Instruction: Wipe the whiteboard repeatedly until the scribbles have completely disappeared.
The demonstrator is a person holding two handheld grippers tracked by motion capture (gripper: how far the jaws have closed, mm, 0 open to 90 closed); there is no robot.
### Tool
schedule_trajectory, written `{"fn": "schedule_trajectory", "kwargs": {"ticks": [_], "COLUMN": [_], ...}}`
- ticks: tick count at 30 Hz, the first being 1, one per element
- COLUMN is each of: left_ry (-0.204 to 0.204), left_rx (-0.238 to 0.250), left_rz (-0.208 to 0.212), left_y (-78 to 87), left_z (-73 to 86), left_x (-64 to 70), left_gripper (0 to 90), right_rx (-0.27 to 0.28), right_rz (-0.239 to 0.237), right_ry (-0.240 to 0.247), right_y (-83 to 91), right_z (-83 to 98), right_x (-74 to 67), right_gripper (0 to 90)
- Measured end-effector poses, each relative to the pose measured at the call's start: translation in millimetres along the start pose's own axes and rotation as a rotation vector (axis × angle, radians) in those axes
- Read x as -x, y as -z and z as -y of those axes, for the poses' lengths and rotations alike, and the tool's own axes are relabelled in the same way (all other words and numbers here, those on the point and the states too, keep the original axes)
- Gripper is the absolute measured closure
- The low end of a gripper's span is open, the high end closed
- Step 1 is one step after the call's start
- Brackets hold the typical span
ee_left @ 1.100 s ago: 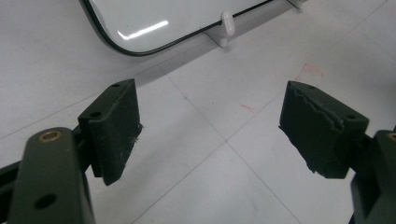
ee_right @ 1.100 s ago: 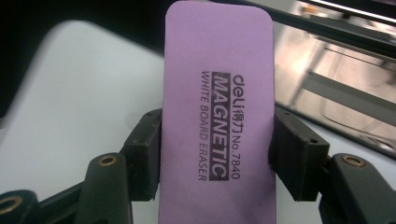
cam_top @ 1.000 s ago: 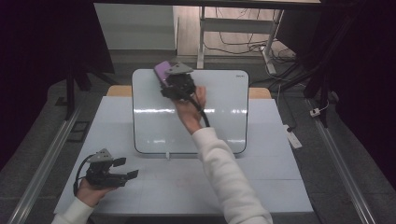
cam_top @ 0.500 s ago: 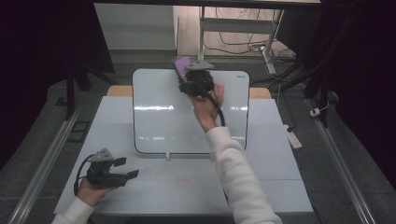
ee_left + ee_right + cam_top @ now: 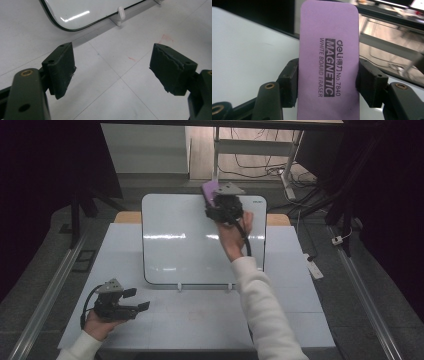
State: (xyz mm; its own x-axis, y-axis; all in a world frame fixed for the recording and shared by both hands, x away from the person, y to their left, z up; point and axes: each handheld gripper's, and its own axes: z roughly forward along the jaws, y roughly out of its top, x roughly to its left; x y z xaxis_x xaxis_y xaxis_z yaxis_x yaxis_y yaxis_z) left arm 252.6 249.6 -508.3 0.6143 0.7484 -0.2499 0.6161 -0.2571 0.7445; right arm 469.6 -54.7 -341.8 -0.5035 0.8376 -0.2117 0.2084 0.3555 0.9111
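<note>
1. The left gripper (image 5: 132, 301) is sitting low on the near left part of the white table (image 5: 200, 320), held in the person's left hand (image 5: 97, 325). Its jaws are standing wide apart with nothing between them; in the left gripper view (image 5: 112, 72) they are framing bare tabletop marked by a few faint red smudges (image 5: 163, 38).
2. Just beyond it, the whiteboard (image 5: 190, 245) is lying flat on the table, its near edge carrying two small white clips (image 5: 178, 285); one clip (image 5: 120, 13) is showing in the left gripper view.
3. The person's right arm, in a white sleeve (image 5: 265, 310), is reaching across the board to its far edge.
4. There the right gripper (image 5: 216, 200) is clamping a purple eraser (image 5: 210, 190) by its long sides, over the board's far right portion.
5. In the right gripper view (image 5: 328, 82) the eraser (image 5: 328, 57) is reading "deli", "MAGNETIC", "WHITE BOARD ERASER" and "No.7840" in black print.
</note>
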Motion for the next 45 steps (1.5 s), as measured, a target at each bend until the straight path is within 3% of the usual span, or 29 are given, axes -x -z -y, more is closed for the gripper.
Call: {"fn": "schedule_trajectory", "kwargs": {"ticks": [7, 10, 11, 13, 18, 23, 28, 34, 40, 45], "left_ry": [0.003, 0.009, 0.006, 0.005, 0.005, 0.005, 0.004, -0.002, -0.001, -0.002], "left_rx": [-0.003, 0.0, 0.0, 0.002, 0.003, 0.0, -0.005, -0.009, -0.007, -0.004], "left_rz": [0.003, 0.005, 0.004, 0.005, 0.006, 0.002, 0.002, 0.009, 0.012, 0.013], "left_y": [-0.3, 0.7, 1.0, 1.3, 1.3, 0.4, -2.3, -5.2, -5.2, -4.8], "left_z": [0.4, 1.1, 1.2, 1.5, 1.3, 0.5, -1.5, -3.4, -3.8, -3.9], "left_x": [-2.3, -2.8, -3.3, -3.6, -3.4, -2.6, -1.8, -2.1, -4.9, -3.2], "left_gripper": [20.9, 20.9, 20.9, 21.0, 21.1, 21.1, 21.1, 21.1, 21.1, 21.1], "right_rx": [-0.031, -0.032, -0.03, -0.037, -0.02, -0.018, -0.028, -0.027, 0.006, 0.005], "right_rz": [-0.169, -0.171, -0.181, -0.191, -0.094, 0.011, 0.099, 0.098, 0.004, -0.095], "right_ry": [0.109, 0.174, 0.17, 0.108, 0.045, -0.044, -0.049, -0.047, -0.05, -0.037], "right_y": [-31.8, -34.8, -34.1, -30.3, -10.6, 16.1, 35.5, 43.6, 64.0, 86.4], "right_z": [-19.9, -18.9, -18.6, -18.0, -10.9, 9.9, 28.0, 35.8, 45.0, 70.9], "right_x": [-82.4, -98.6, -95.9, -82.6, -30.1, 31.3, 64.4, 71.0, 64.4, 52.7], "right_gripper": [40.1, 40.1, 40.1, 40.0, 40.0, 40.0, 40.0, 40.0, 40.0, 40.0]}}
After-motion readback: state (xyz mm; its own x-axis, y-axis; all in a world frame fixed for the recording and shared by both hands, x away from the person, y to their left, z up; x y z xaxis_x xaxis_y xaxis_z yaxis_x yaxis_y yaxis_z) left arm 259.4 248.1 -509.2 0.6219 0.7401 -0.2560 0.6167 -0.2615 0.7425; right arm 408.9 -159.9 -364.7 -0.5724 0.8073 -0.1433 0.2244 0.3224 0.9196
